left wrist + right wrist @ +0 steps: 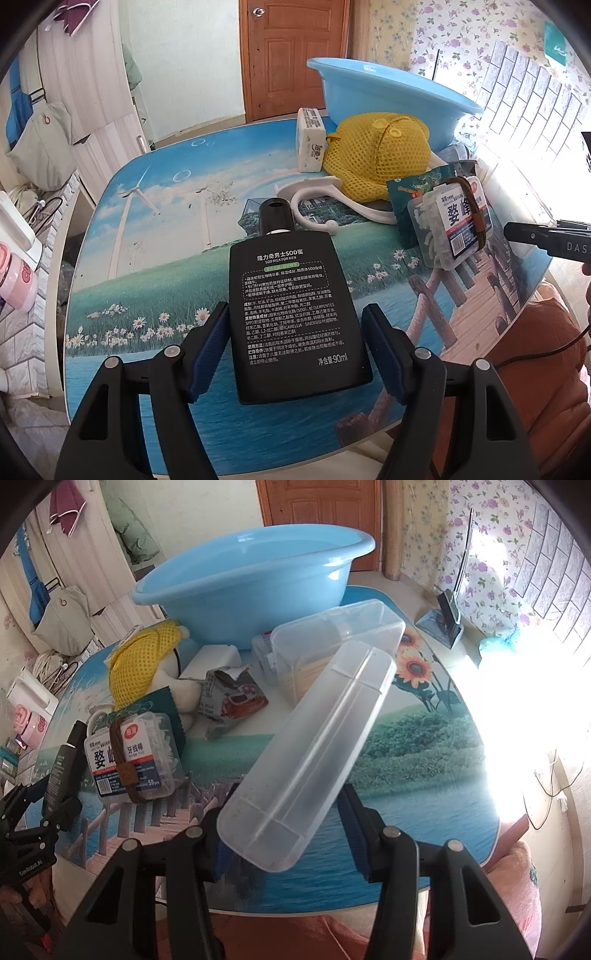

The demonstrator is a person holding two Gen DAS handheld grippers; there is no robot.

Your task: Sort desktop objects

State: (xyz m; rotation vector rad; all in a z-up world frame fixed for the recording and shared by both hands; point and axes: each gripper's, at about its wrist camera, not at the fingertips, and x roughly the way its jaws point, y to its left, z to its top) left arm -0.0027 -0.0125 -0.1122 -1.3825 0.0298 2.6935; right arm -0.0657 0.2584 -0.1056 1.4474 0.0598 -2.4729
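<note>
A flat black lotion bottle [291,295] lies on the picture-printed table [155,258], cap pointing away. My left gripper [295,347] straddles its lower half with the blue pads [208,347] close beside both edges; a thin gap shows on the right, so it stands open. My right gripper [286,827] is shut on a long clear plastic lid [310,746], held tilted above the table. Behind the lid sits its clear box [332,638] with pale sticks inside. The right wrist view shows the bottle [61,764] and the left gripper [48,801] at its left edge.
A blue basin [240,590] stands at the back of the table. Before it lie a yellow mesh bag [376,155], a soap bar [310,138], a white hook [314,199], a floss-pick box [129,757] and a snack packet [232,698]. An orange sleeve [535,369] is at the near edge.
</note>
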